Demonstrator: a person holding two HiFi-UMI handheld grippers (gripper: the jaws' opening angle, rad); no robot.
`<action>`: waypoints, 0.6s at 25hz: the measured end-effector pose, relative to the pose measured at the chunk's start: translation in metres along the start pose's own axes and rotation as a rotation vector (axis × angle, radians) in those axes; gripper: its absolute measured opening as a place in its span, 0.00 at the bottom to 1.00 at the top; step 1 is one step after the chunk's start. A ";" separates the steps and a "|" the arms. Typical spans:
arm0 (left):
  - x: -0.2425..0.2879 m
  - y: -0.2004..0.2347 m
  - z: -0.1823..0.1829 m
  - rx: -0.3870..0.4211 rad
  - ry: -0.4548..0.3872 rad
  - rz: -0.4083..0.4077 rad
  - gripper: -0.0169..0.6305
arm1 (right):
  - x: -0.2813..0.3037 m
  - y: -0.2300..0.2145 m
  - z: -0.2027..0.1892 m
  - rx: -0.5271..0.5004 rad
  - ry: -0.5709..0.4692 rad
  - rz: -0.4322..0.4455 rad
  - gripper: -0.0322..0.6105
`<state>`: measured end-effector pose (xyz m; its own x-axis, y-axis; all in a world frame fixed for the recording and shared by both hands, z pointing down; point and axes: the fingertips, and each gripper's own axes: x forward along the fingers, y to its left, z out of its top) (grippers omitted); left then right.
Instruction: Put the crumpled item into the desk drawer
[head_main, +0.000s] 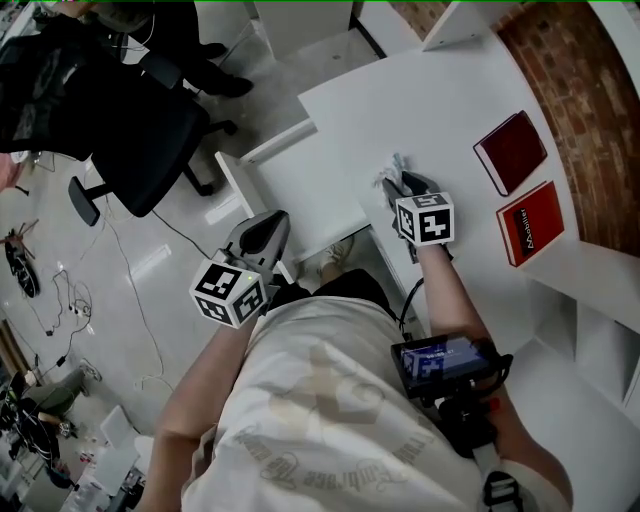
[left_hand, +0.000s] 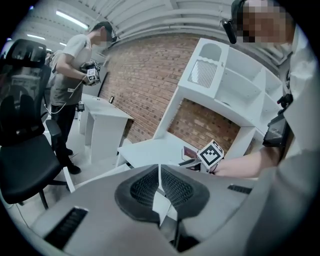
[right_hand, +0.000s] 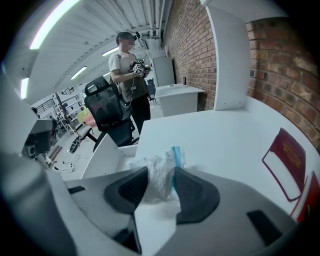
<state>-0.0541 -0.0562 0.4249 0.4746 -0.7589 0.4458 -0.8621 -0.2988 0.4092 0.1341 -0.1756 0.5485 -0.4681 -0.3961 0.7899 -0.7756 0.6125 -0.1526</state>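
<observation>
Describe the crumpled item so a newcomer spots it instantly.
On the white desk by the brick wall, look left of the two red books. Between the fingers of the right gripper is the only crinkled white wad, with a blue strip.

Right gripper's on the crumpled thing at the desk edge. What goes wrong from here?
1. The right gripper pinches the crumpled item by a thin, loose part. Much of it sticks out past the pads, so it may slip free on the carry.
2. The left gripper, shut, hangs beside what looks like the pulled-out drawer. The two grippers could clash at the drop.
</observation>
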 end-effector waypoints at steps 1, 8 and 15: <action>-0.003 0.003 0.001 0.002 -0.003 -0.006 0.08 | 0.000 0.004 0.002 -0.001 -0.003 -0.005 0.33; -0.026 0.026 0.001 0.006 -0.019 -0.035 0.08 | 0.000 0.040 0.019 -0.024 -0.044 -0.012 0.33; -0.048 0.049 -0.005 -0.015 -0.027 -0.047 0.08 | 0.010 0.080 0.030 -0.057 -0.047 -0.005 0.33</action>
<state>-0.1183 -0.0318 0.4280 0.5096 -0.7594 0.4046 -0.8362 -0.3262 0.4409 0.0552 -0.1508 0.5263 -0.4844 -0.4303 0.7617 -0.7533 0.6479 -0.1130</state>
